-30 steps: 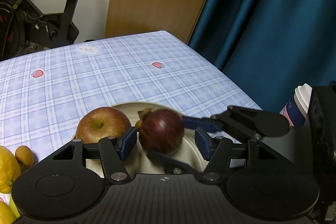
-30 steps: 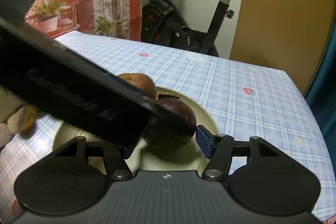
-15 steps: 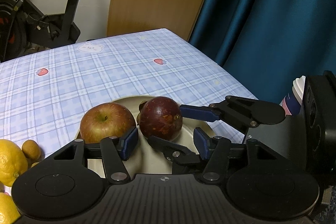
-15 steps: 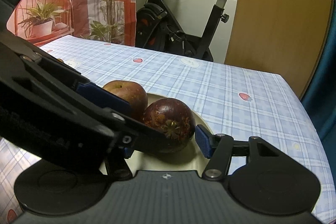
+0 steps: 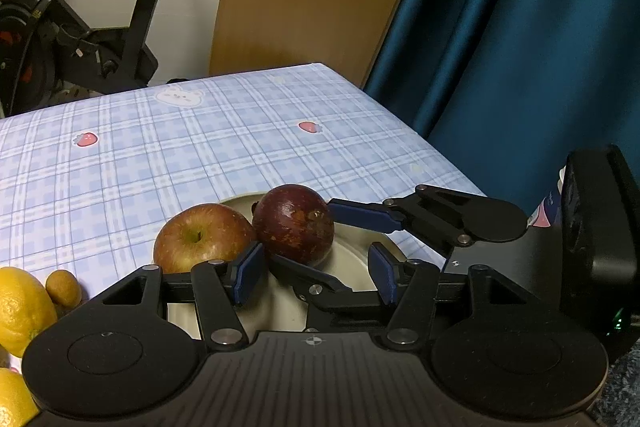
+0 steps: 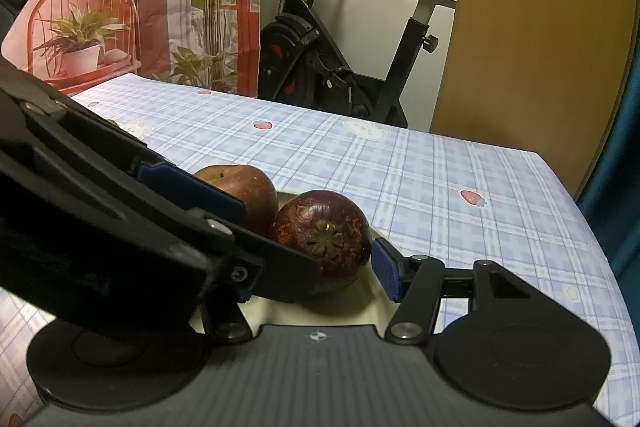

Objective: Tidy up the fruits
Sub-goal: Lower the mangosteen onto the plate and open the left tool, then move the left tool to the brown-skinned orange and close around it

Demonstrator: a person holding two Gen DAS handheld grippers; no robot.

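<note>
Fruits are sitting together on a cream plate (image 5: 352, 259) near the right edge of the checked blue tablecloth (image 5: 180, 155): a dark purple mangosteen (image 5: 294, 225) is resting on the plate with a red-and-yellow apple (image 5: 202, 237) touching it on its left. In the right wrist view the mangosteen (image 6: 322, 233) is showing its flower-shaped underside toward the camera, and the apple (image 6: 244, 193) is lying just behind it. The right gripper (image 5: 320, 239) is reaching in from the right edge and is closing its blue pads on the mangosteen, one pad pressing the far side and the lower finger lying against the near side. The left gripper (image 5: 316, 271) is hanging just in front of the same fruit with its jaws standing moderately apart, gripping nothing; its left pad (image 5: 250, 273) is sitting near the apple, and its right pad is hovering over bare plate. From the right wrist, the left gripper (image 6: 224, 227) is crossing the view and hiding part of the apple. At the near left corner, two lemons (image 5: 20, 309) and a small orange-brown fruit (image 5: 64, 287) are lying on the cloth, well apart from the plate.
</note>
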